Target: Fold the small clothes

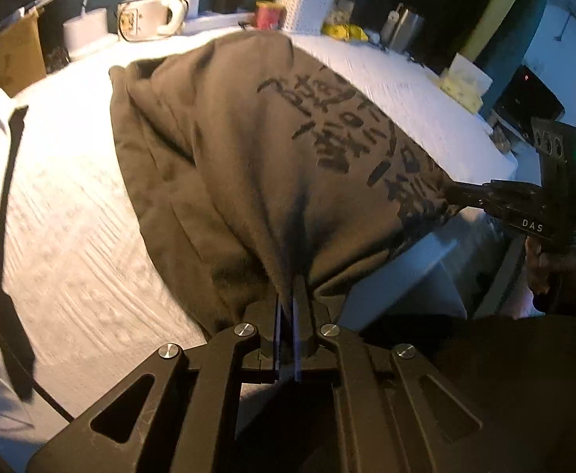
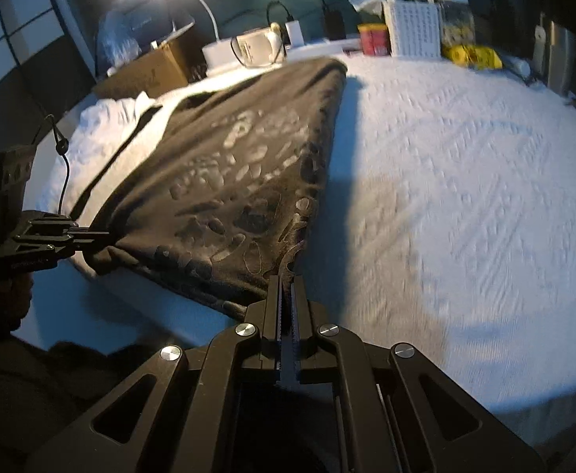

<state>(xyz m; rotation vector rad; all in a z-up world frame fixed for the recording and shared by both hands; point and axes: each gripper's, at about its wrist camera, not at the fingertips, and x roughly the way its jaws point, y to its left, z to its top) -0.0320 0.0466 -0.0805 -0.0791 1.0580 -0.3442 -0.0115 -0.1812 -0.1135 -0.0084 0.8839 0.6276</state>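
You hold the near edge of the dark brown printed garment (image 1: pixel 248 165) at both corners, lifted off the white textured bedcover (image 2: pixel 465 181)

The garment's far part lies on the bedcover, stretching away toward the clutter at the far side, while its near hem hangs taut between your two tools at the near edge of the bed. Your left black two-finger gripper (image 1: pixel 289 299) angles steeply down, its jaws pinched tight on the left corner of the hem. Your right black two-finger gripper (image 2: pixel 288 276) tilts down less sharply, jaws closed on the right corner, with cloth bunched between the ribbed pads. Your right hand (image 1: pixel 556 272) wraps the handle from below, knuckles outward
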